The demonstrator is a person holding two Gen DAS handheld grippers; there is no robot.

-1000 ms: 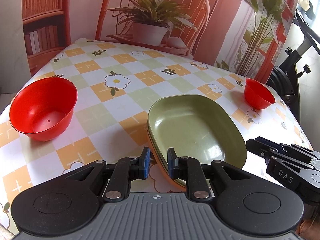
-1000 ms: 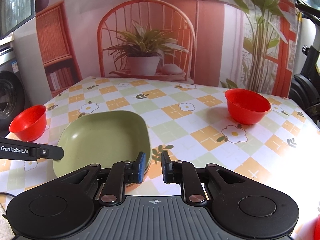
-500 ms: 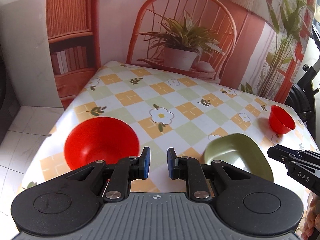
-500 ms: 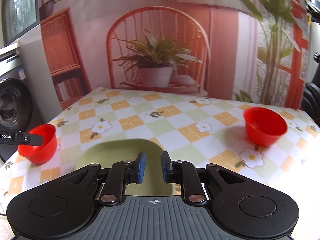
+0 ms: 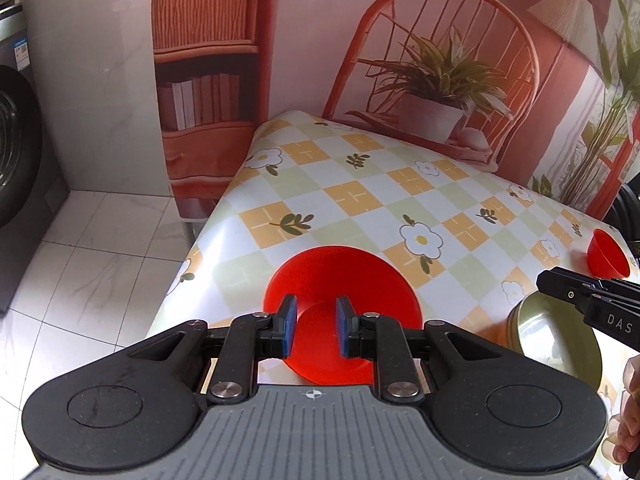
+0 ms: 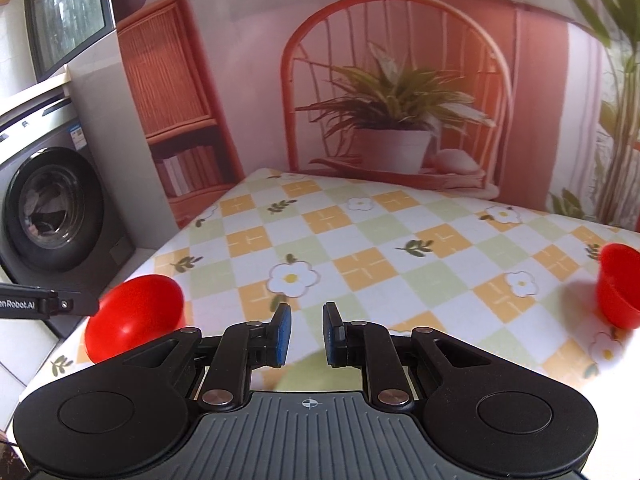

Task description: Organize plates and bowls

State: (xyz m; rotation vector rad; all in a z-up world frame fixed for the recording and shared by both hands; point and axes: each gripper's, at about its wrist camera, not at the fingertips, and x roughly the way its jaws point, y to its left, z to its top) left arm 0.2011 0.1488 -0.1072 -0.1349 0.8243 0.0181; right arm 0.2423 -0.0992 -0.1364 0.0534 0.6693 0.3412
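A large red bowl [image 5: 340, 280] sits near the table's left edge, and it also shows in the right wrist view as the red bowl [image 6: 134, 316]. My left gripper [image 5: 316, 326] hovers open just above its near side, with nothing between the fingers. To the right lies a green plate [image 5: 556, 344], with an orange edge showing beneath it. My right gripper [image 6: 306, 334] is open and empty above that plate, of which only a green sliver [image 6: 298, 372] shows. A second red bowl [image 6: 620, 284] stands at the far right, small in the left wrist view [image 5: 606, 258].
The table wears a checked flower cloth [image 6: 360, 264]. Its left edge drops to a tiled floor [image 5: 92, 264], where a washing machine [image 6: 48, 216] stands. A printed backdrop with a chair and plant [image 6: 396, 120] closes the far side. A hand [image 5: 628, 420] holds the right gripper.
My left gripper has swung left from the green plate to the large red bowl. The right gripper has pulled back, so the plate has slid almost out of its view.
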